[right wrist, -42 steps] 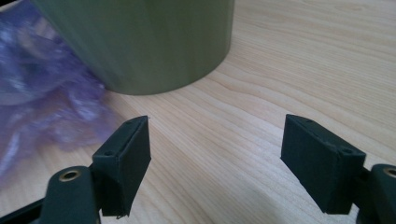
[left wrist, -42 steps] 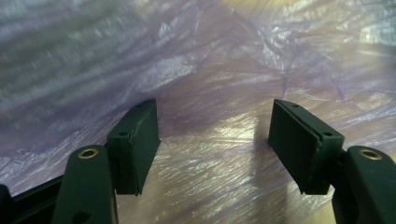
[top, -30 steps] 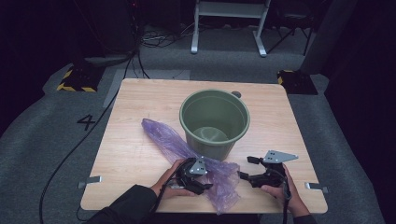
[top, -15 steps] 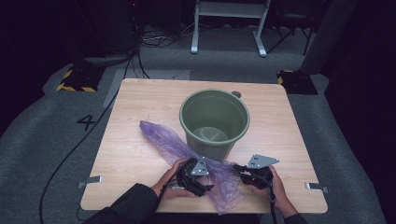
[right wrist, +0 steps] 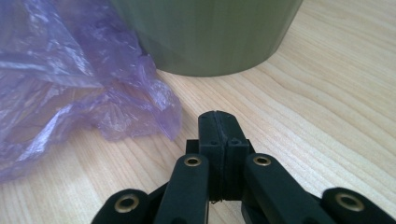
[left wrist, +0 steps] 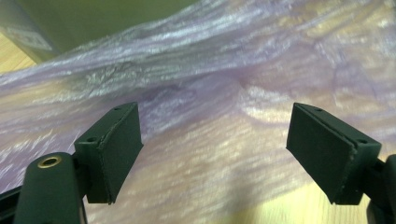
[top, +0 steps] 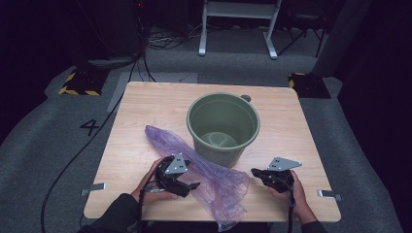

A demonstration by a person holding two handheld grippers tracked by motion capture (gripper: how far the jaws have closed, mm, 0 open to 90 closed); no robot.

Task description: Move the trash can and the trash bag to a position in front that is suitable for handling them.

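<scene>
The purple plastic bag (top: 209, 174) lies on the table (top: 145, 111), touching the green bucket (top: 223, 128). Your left gripper (top: 192, 185) is over it, jaws wide apart; your right gripper (top: 255, 172) is beside it, jaws pressed together on nothing

A thin, crinkled, translucent purple plastic bag (top: 209, 177) is spread flat on the wooden table, stretched diagonally past the near side of an upright green bucket (top: 222, 127).
</scene>
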